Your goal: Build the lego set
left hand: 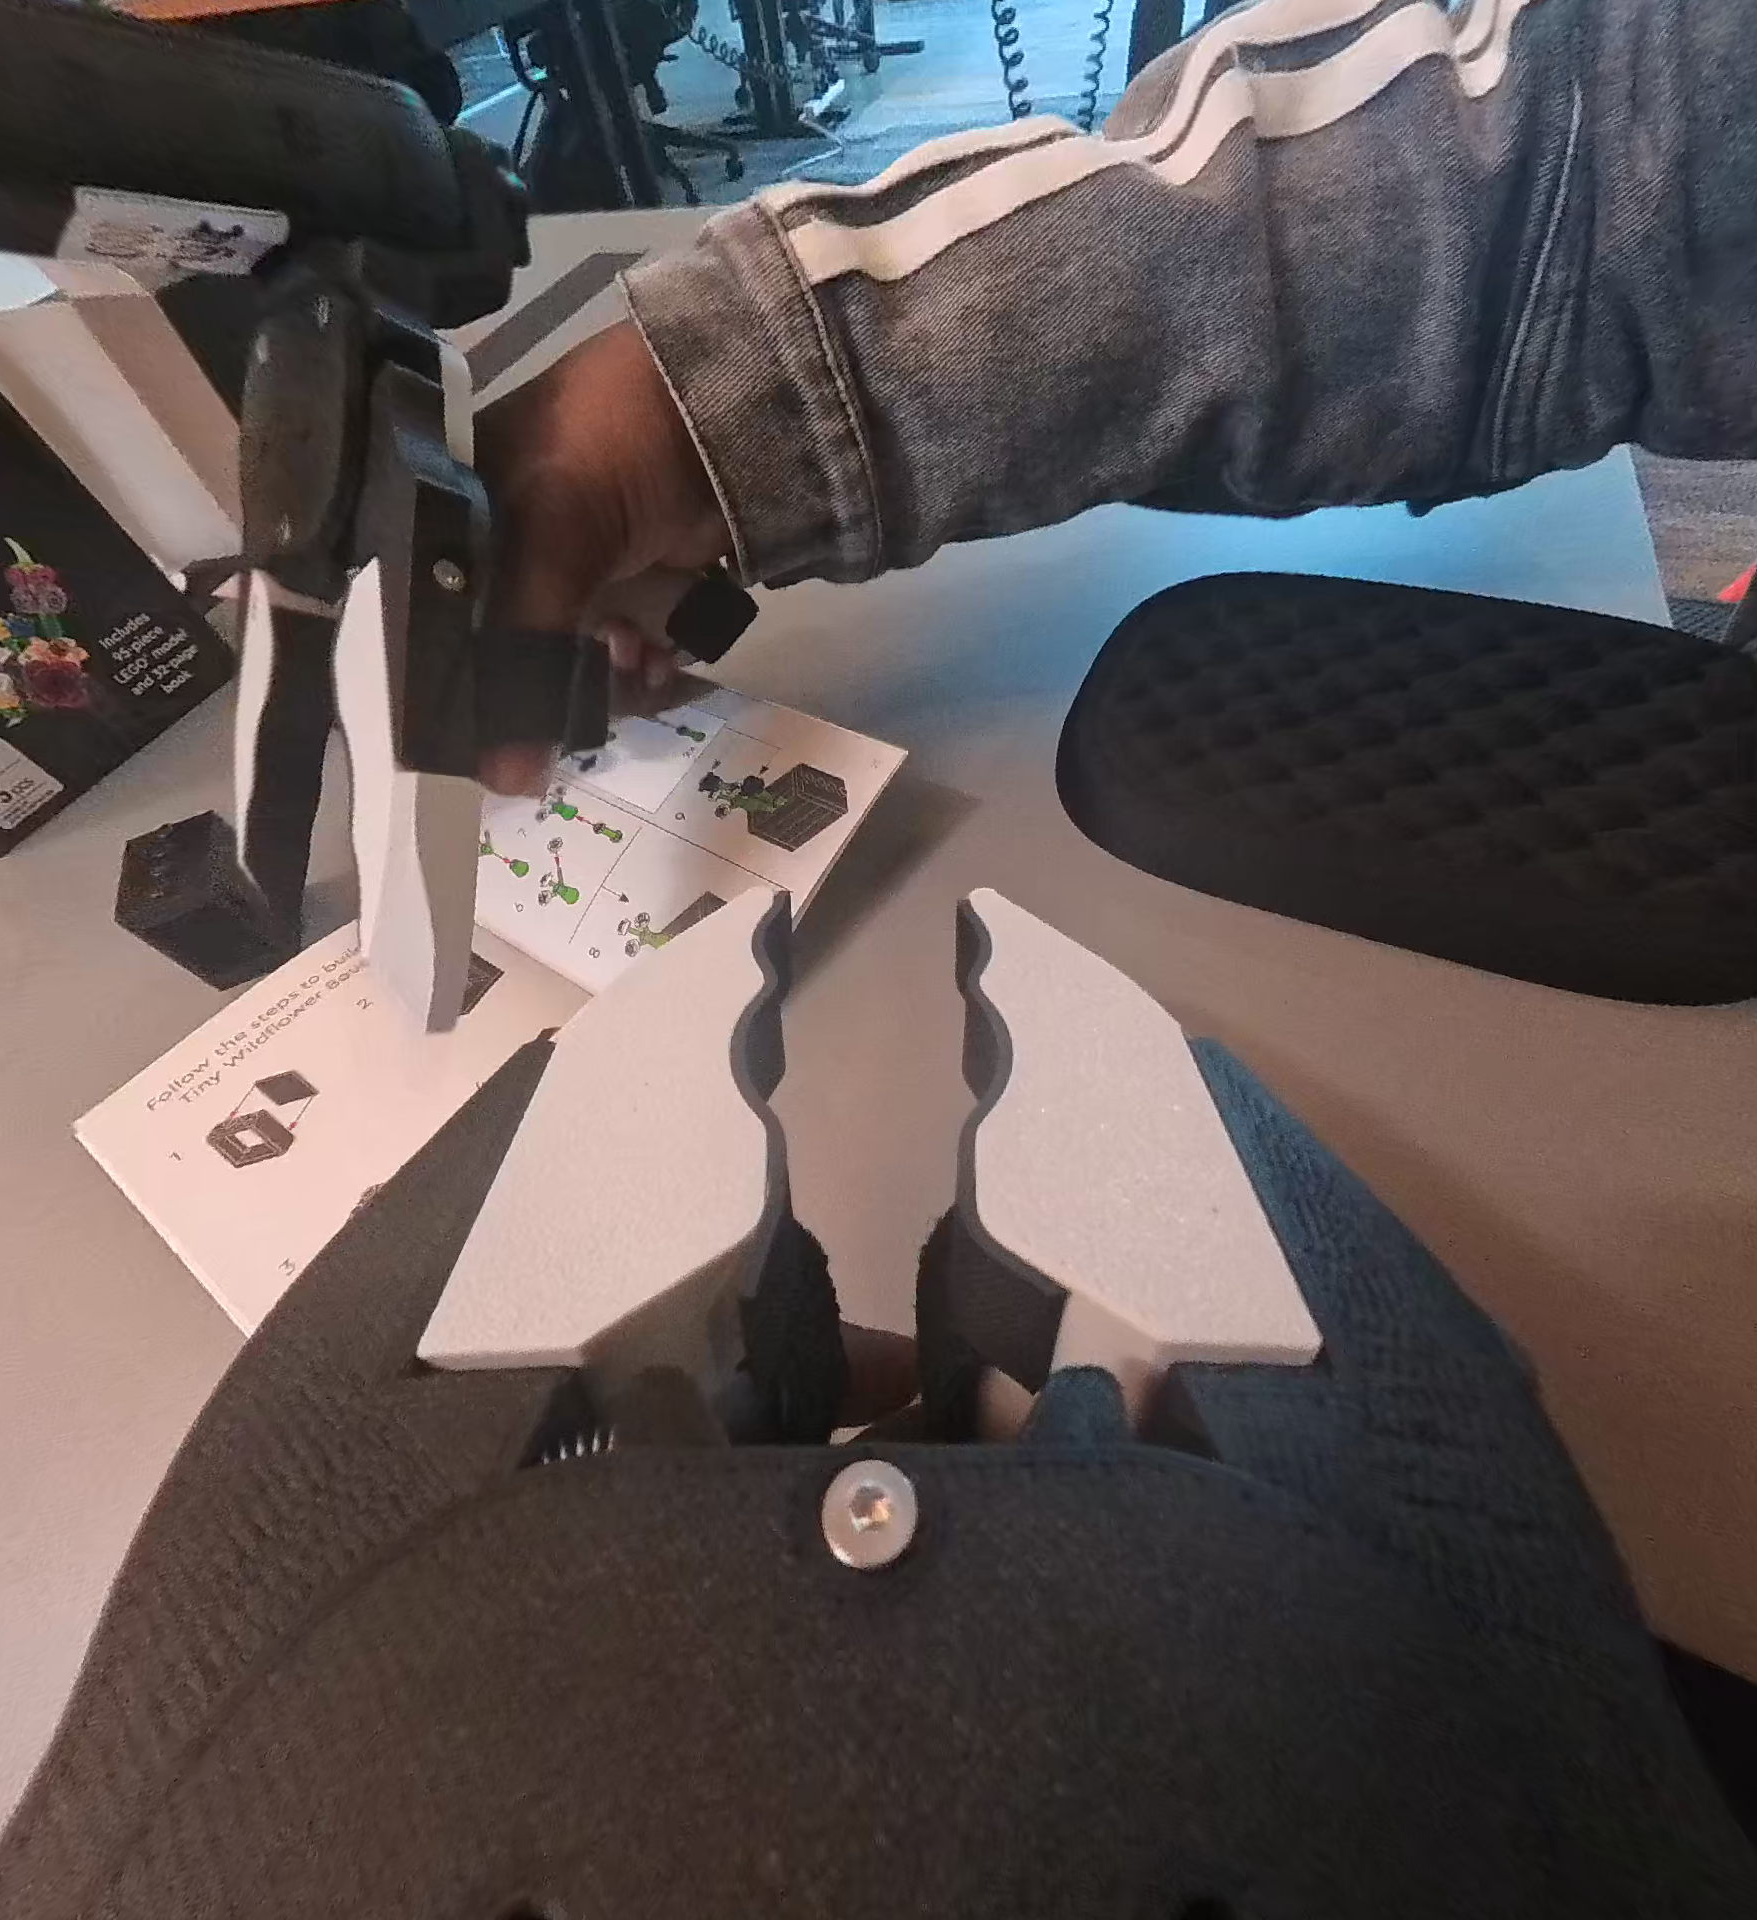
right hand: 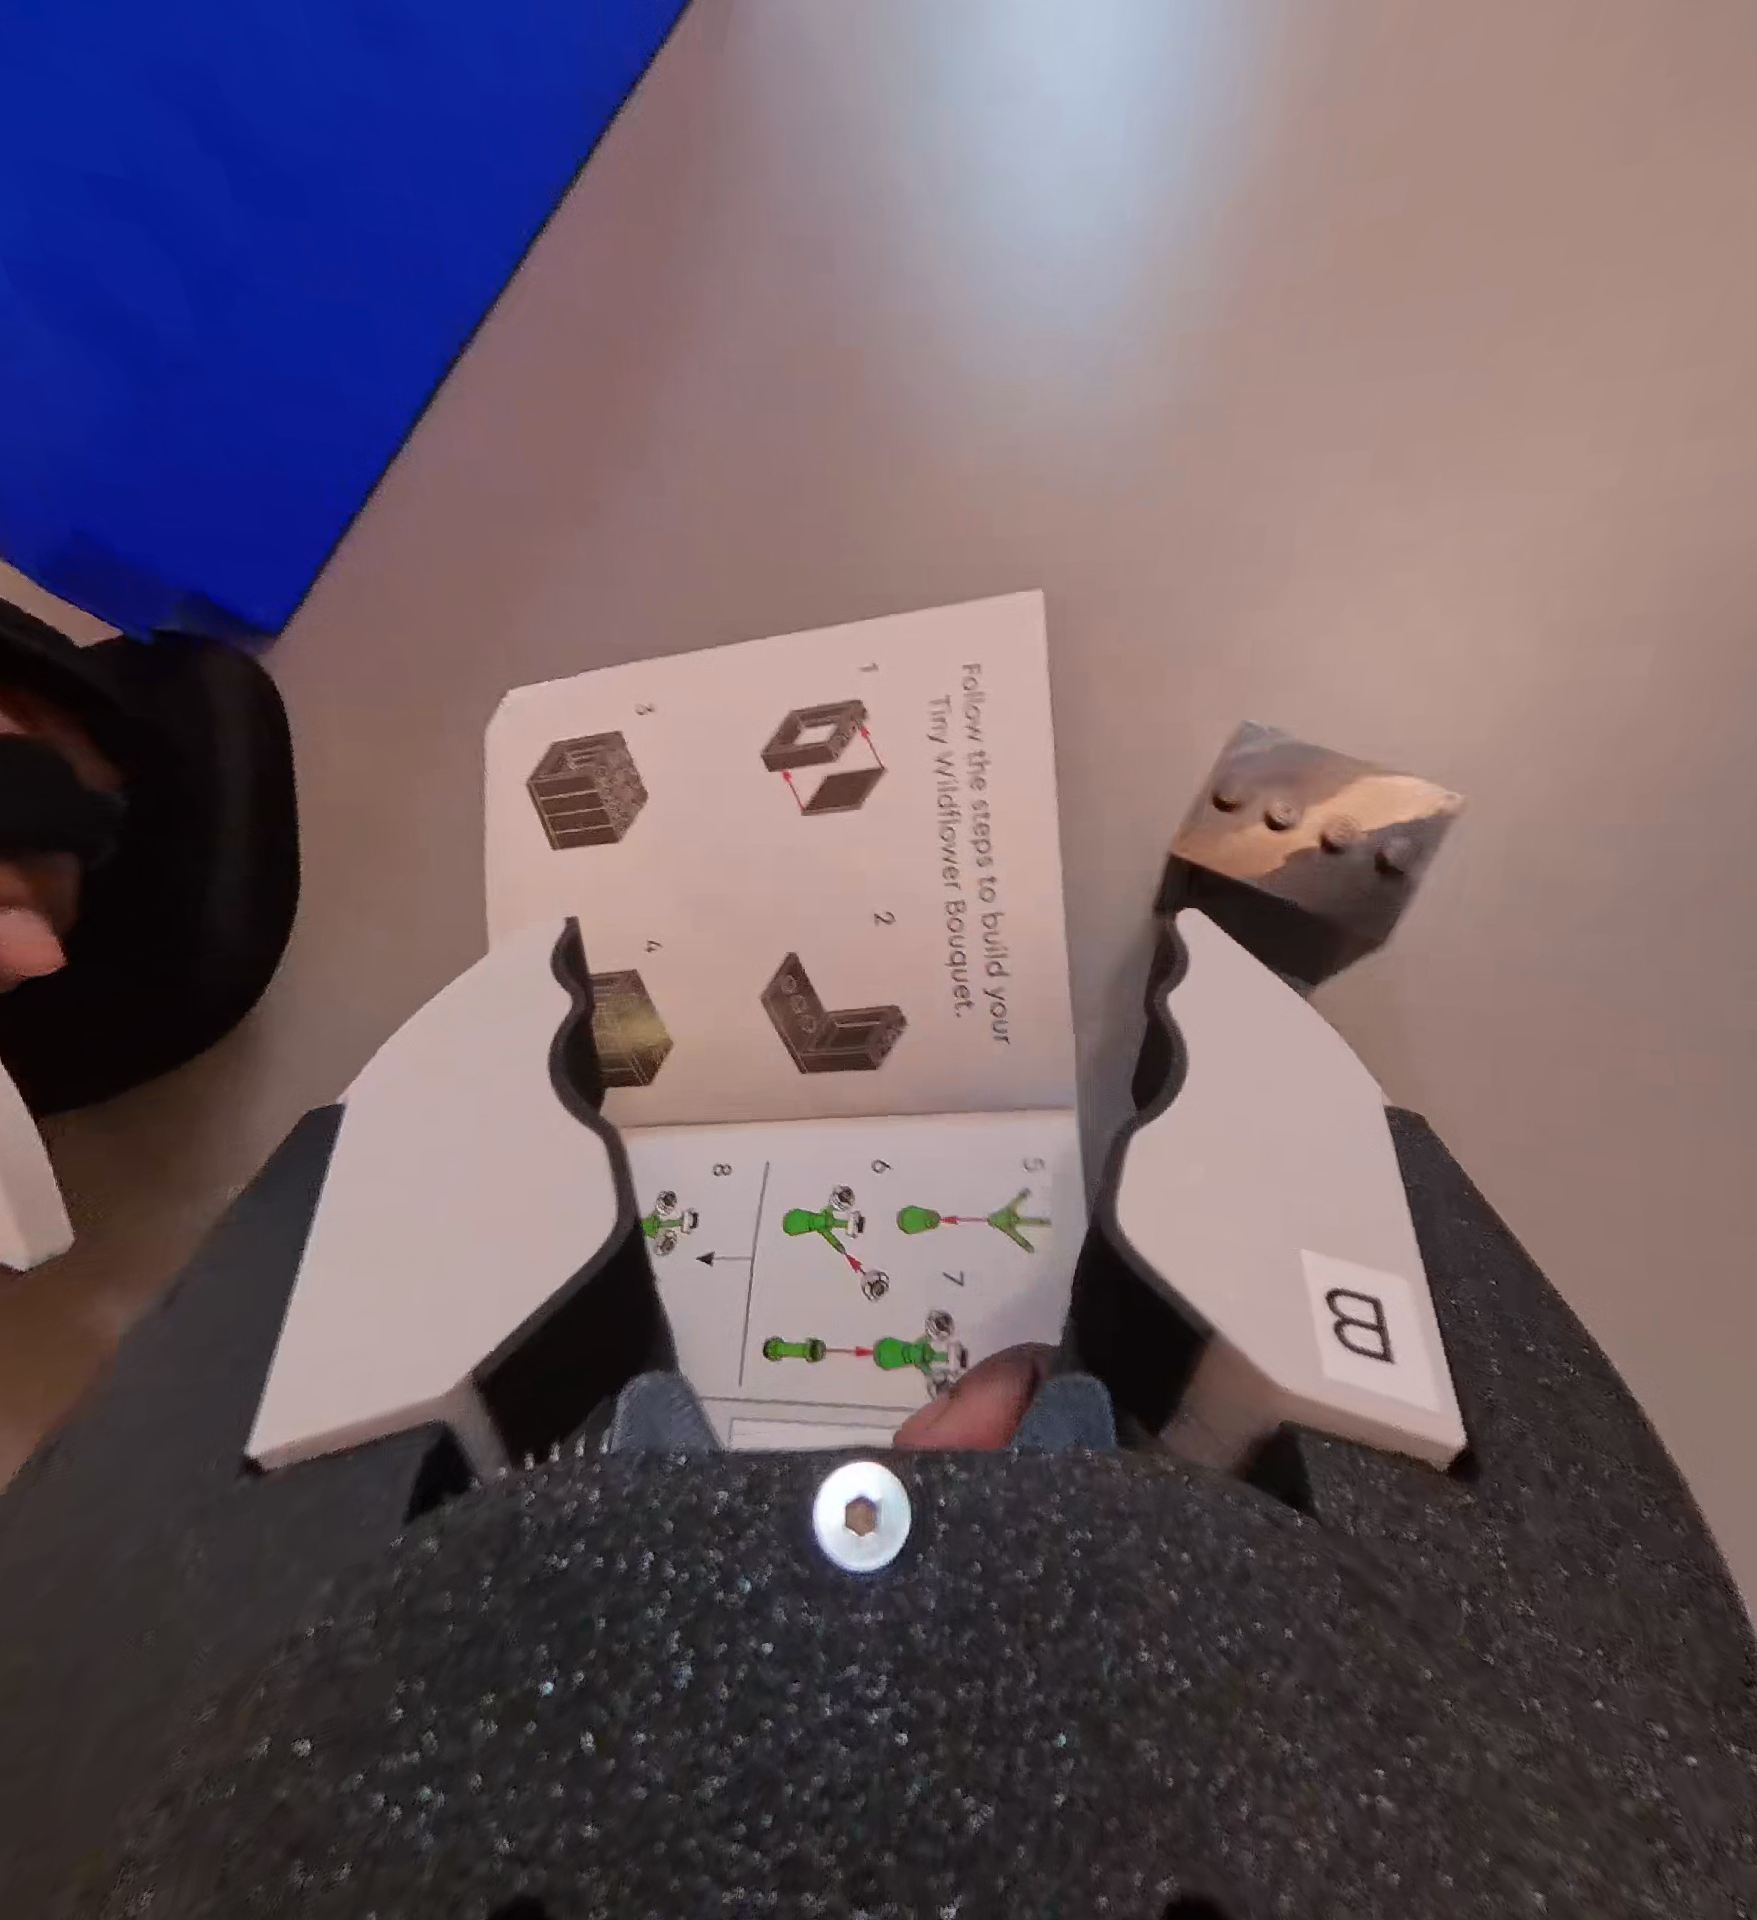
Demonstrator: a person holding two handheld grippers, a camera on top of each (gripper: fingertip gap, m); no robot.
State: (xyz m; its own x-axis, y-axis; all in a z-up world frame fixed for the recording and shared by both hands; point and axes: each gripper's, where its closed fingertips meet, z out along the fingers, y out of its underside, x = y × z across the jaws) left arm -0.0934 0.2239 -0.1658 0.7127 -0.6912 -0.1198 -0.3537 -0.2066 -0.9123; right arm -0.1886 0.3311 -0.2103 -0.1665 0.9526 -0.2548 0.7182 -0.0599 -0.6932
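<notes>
An open instruction booklet (right hand: 780,862) lies flat on the grey table; it also shows in the left wrist view (left hand: 676,821). A black Lego cube (right hand: 1300,862) with studs stands beside it, also in the left wrist view (left hand: 183,909). My right gripper (right hand: 869,935) is open and empty, pointing down over the booklet with the cube just outside its right finger. In the left wrist view the right gripper (left hand: 339,945) has one fingertip close to the page. My left gripper (left hand: 874,914) is open and empty, low over the table at the booklet's near edge.
The black Lego set box (left hand: 12,623) stands at the left, with a white opened carton (left hand: 74,353) behind it. A black mesh chair armrest (left hand: 1425,790) juts over the table at the right. A denim-sleeved arm (left hand: 1165,343) crosses above. A blue panel (right hand: 178,260) borders the table. The blue panel (right hand: 178,260) is about 20 cm from both grippers' fingertips.
</notes>
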